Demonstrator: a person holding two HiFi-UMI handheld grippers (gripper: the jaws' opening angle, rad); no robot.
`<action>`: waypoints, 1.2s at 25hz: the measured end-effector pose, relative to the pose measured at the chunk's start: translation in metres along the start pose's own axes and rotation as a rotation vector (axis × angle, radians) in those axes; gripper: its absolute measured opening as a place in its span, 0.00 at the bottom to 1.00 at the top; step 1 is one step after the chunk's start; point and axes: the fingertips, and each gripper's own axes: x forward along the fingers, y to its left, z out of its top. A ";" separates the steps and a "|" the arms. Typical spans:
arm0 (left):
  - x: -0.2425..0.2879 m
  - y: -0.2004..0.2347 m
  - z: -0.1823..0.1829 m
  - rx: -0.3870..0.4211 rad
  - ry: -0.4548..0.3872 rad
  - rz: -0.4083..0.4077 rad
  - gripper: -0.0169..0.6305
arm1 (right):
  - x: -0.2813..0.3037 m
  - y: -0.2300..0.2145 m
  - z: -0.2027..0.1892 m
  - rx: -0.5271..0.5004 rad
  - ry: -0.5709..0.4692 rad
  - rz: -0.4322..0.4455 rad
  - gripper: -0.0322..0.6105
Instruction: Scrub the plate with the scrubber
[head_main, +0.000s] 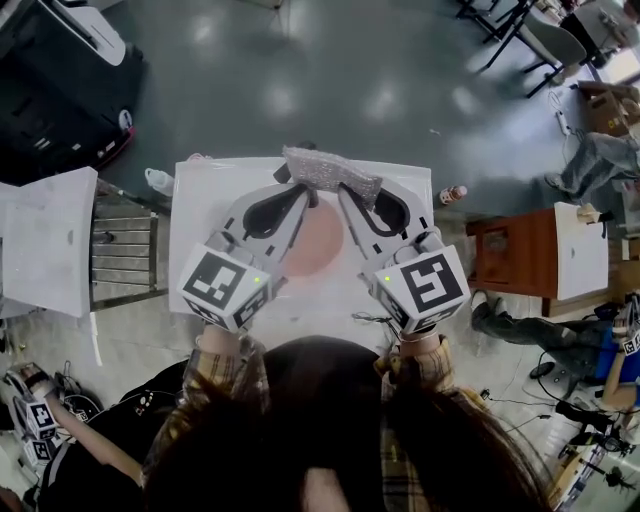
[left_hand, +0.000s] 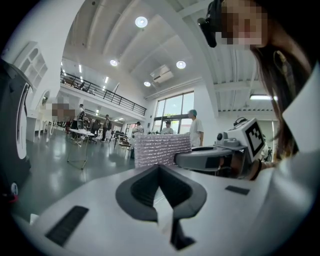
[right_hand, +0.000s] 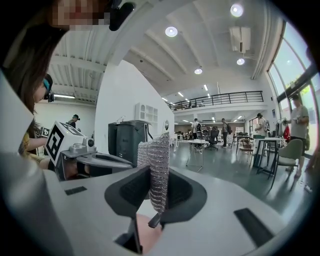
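You have one pink plate (head_main: 322, 246) on the table (head_main: 202, 205); one silver scrubber (head_main: 330, 168); two grippers; your right gripper (head_main: 347, 192) clamps the scrubber; your left gripper (head_main: 303, 192) is closed, empty.

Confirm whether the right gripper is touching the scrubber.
Touching. In the right gripper view, the right gripper is clamped on the silvery mesh scrubber, upright between its jaws.

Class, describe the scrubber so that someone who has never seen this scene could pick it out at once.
Find the white table in the middle of the head view. At its far edge, just beyond the pink plate, the right tool pinches the scrubber: a flat pad, the only silvery, knitted-mesh thing there.
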 end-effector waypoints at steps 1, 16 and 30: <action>0.000 0.000 0.000 0.000 0.001 0.001 0.05 | 0.000 0.000 0.000 0.001 -0.001 0.001 0.18; 0.002 0.001 0.001 0.004 0.001 0.007 0.05 | 0.003 0.003 -0.003 0.010 0.014 0.028 0.18; -0.002 0.007 -0.001 -0.001 0.000 0.039 0.05 | 0.002 0.001 -0.009 0.021 0.013 0.030 0.18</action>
